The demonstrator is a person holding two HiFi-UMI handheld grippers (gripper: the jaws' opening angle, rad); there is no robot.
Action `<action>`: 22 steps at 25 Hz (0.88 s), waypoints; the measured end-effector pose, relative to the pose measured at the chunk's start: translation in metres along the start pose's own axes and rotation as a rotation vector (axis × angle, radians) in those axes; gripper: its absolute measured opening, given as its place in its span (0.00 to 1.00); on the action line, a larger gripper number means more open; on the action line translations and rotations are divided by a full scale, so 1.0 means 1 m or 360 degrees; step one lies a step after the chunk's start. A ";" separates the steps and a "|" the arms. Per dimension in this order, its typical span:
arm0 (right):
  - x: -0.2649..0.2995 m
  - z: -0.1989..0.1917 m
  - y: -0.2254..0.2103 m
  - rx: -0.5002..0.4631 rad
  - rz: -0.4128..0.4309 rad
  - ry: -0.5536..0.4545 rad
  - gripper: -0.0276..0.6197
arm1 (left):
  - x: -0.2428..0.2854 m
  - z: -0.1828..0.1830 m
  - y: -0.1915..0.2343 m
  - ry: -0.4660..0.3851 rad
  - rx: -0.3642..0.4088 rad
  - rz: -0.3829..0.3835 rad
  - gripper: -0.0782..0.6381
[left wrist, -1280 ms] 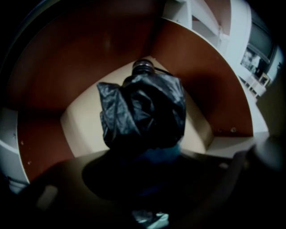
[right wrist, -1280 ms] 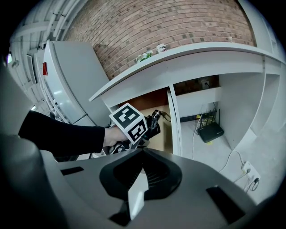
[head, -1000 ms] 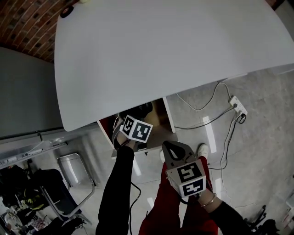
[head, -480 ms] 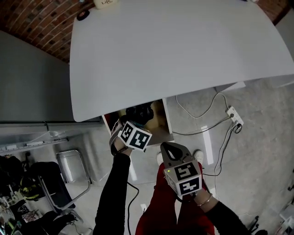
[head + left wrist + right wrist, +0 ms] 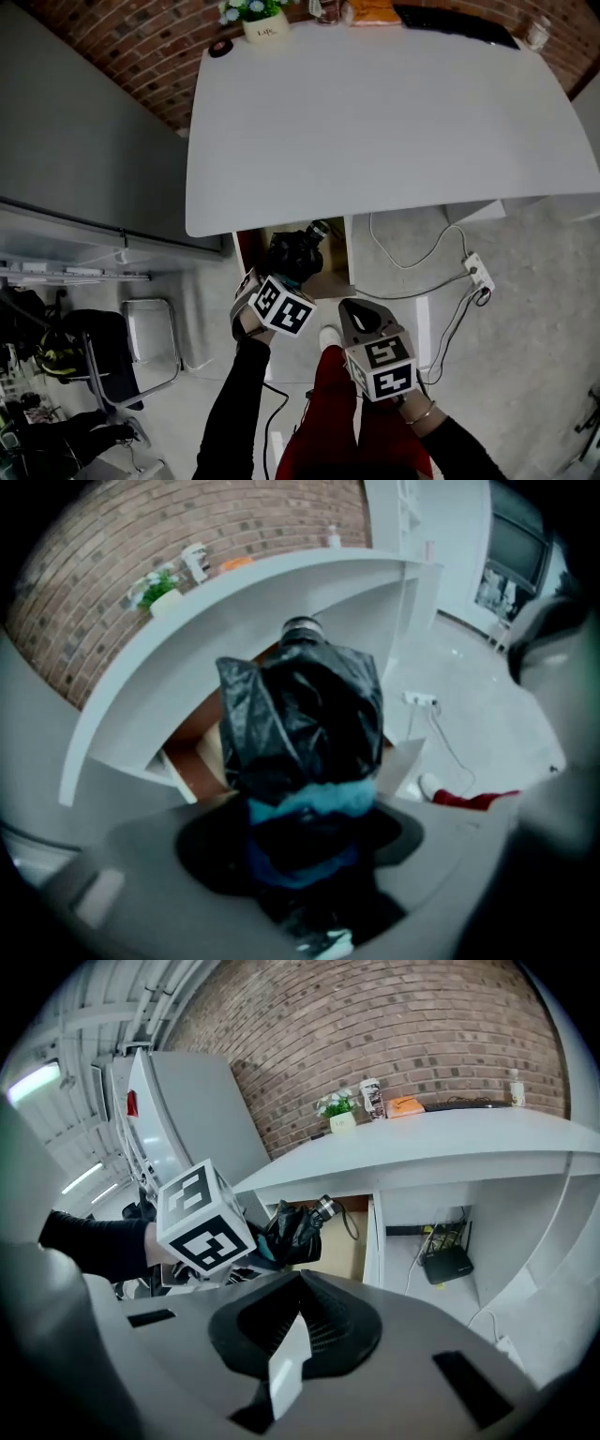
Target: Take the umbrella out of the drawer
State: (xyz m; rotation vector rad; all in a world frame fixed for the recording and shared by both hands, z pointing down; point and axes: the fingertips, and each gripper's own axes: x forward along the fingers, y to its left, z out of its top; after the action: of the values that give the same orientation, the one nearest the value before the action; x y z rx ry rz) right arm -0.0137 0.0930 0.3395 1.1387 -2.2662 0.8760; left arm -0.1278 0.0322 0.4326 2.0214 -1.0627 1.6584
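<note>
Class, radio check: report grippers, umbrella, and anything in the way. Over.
Left gripper shut on folded black umbrella. Right gripper shut, empty. Umbrella at open drawer, tip near desk edge; nothing else blocking.

Left gripper [image 5: 279, 274]: I see a grey body topped by a white cube [image 5: 282, 309] with black square markers.
Right gripper [image 5: 357, 316]: grey too, with a matching marker cube [image 5: 382, 366]; its jaws are black and ribbed, with a white strip.
Left sleeve [image 5: 239, 394]: long and black.
Right sleeve [image 5: 450, 450]: dark, with a thin bracelet [image 5: 424, 412] at the wrist.
Trousers [image 5: 328, 412]: red.
Shoe [image 5: 329, 336]: white.
</note>
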 end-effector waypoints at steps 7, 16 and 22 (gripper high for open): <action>-0.026 0.011 0.003 -0.0075 0.0040 0.0000 0.04 | -0.047 -0.012 -0.023 -0.0054 -0.0152 0.0003 0.51; -0.061 0.022 0.010 -0.0165 0.0119 -0.0004 0.04 | -0.105 -0.020 -0.051 -0.0128 -0.0352 0.0021 0.51; -0.080 0.032 0.014 -0.0244 0.0178 -0.0015 0.04 | -0.141 -0.020 -0.063 -0.0205 -0.0526 0.0064 0.51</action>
State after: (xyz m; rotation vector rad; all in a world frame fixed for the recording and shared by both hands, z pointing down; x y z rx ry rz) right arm 0.0159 0.1196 0.2616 0.9589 -2.3781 0.7250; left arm -0.1042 0.1362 0.3192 1.9169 -1.3304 1.2821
